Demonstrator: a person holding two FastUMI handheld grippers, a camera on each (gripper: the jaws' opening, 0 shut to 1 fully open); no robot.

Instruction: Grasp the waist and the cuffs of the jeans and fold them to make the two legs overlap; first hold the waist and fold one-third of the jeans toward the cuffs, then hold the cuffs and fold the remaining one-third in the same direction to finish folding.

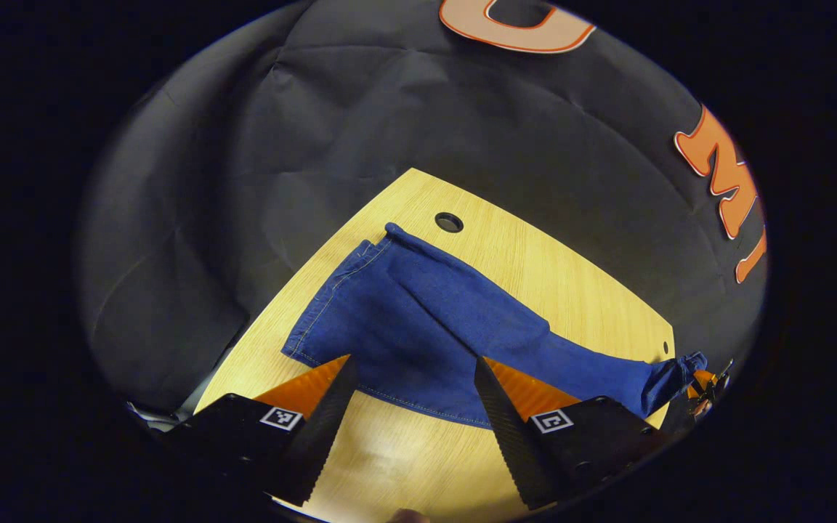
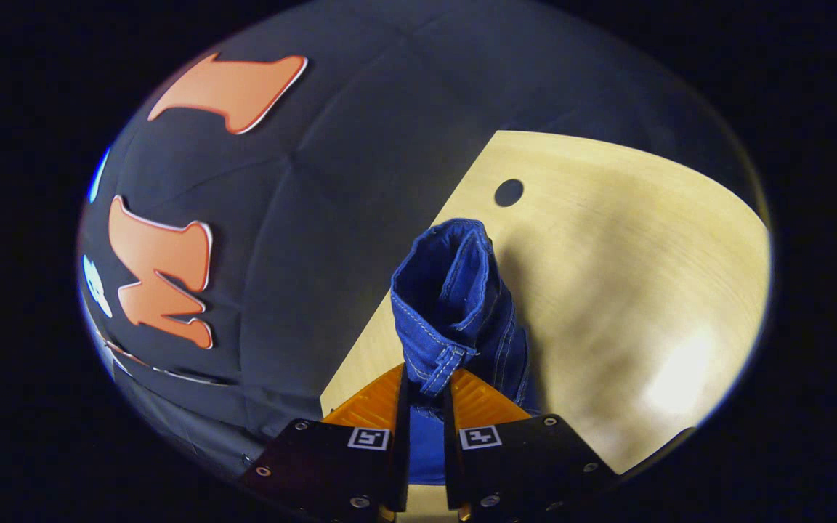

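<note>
Blue jeans (image 1: pixel 418 319) lie spread on the wooden table (image 1: pixel 556 276), the stitched leg ends toward the far left corner. My left gripper (image 1: pixel 413 361) is open, its fingers hovering over the near edge of the denim with nothing between them. At the right end the cloth narrows into a bunch held off the table by my right gripper (image 1: pixel 709 385). In the right gripper view the right gripper (image 2: pixel 426 378) is shut on the jeans' waist (image 2: pixel 455 298). A belt loop and waistband seam stand up just beyond its fingers.
A round cable hole (image 1: pixel 449 222) lies in the table beyond the jeans, and a small hole (image 1: pixel 665 347) near the right edge. The cable hole (image 2: pixel 508 192) shows past the waist. Bare tabletop (image 2: pixel 629 290) extends to the right, and the black cloth wall surrounds the table.
</note>
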